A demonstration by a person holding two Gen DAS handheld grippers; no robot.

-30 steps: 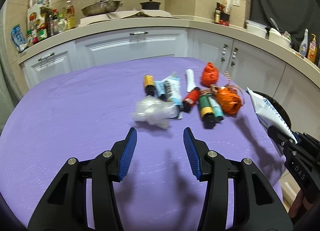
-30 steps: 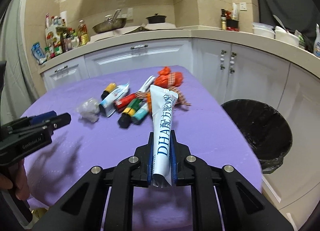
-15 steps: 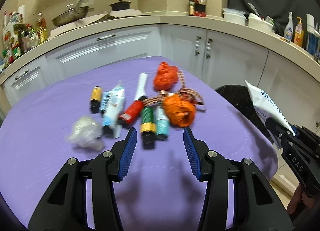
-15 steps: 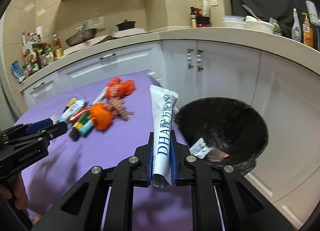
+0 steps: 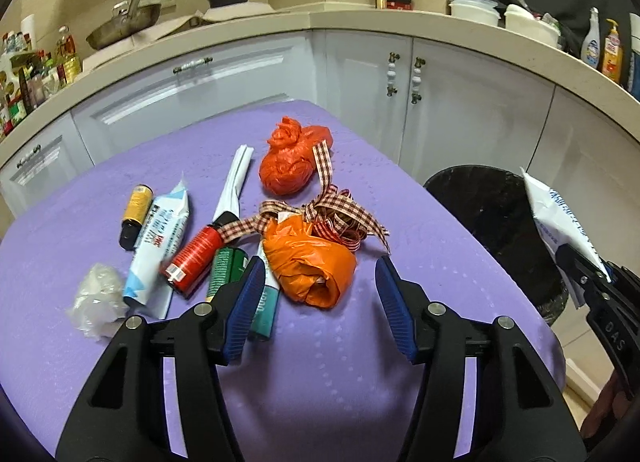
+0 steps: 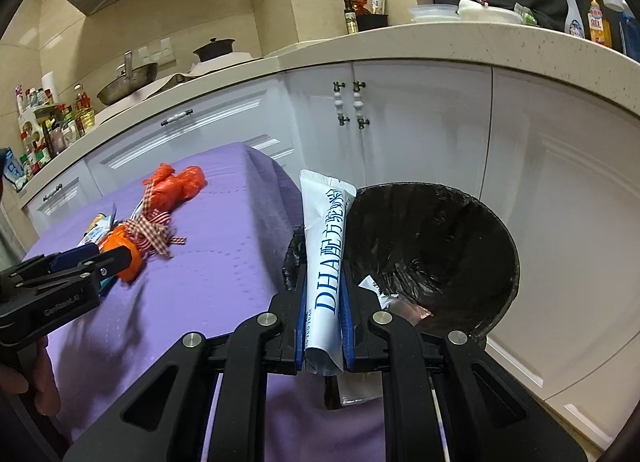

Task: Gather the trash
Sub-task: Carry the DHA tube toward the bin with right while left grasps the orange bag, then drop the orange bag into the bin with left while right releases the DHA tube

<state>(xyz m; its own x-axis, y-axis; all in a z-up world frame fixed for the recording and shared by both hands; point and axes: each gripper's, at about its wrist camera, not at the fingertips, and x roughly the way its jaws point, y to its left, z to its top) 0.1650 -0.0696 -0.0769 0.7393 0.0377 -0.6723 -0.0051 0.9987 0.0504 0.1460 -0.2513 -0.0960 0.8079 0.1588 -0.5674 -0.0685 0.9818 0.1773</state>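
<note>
Trash tube (image 6: 325, 262) marked "DHA" sits clamped in right gripper (image 6: 323, 326); left gripper (image 5: 318, 302) opening, empty.

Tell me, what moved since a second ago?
Both hands swung toward the black bin. The right gripper keeps squeezing the white tube, now at the bin's rim. The left gripper, jaws opening, reached the orange bag. The trash on the purple table stayed put.
</note>
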